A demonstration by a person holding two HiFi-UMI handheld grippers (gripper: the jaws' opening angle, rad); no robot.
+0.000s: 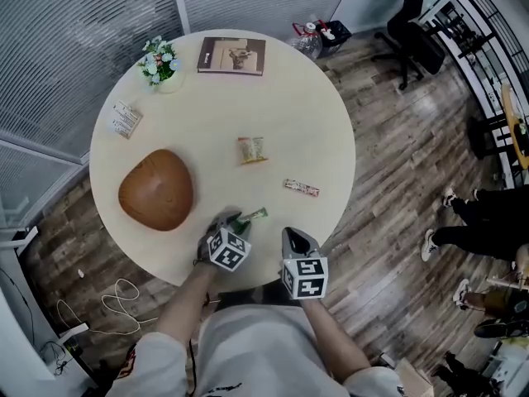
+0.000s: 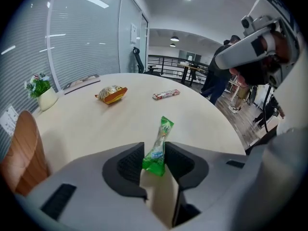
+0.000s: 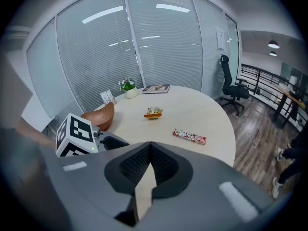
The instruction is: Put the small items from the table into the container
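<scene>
A green candy packet [image 1: 254, 214] lies near the round table's [image 1: 318, 122] front edge. My left gripper [image 1: 235, 219] is down over it. In the left gripper view the packet [image 2: 160, 146] lies between the parted jaws of that gripper [image 2: 154, 147], which stand open and do not press on it. My right gripper [image 1: 295, 236] hovers beside it at the table's edge, and its jaws [image 3: 150, 146] are shut on nothing. A brown wooden bowl [image 1: 156, 188] sits to the left. A yellow snack packet [image 1: 252, 150] and a red-and-white bar [image 1: 302, 188] lie farther out.
At the far side of the table are a book [image 1: 231, 55], a small pot of flowers [image 1: 159, 63] and a card stand [image 1: 126, 119]. Glass walls with blinds lie behind. An office chair [image 1: 413, 23] and a seated person's legs [image 1: 471, 222] are to the right.
</scene>
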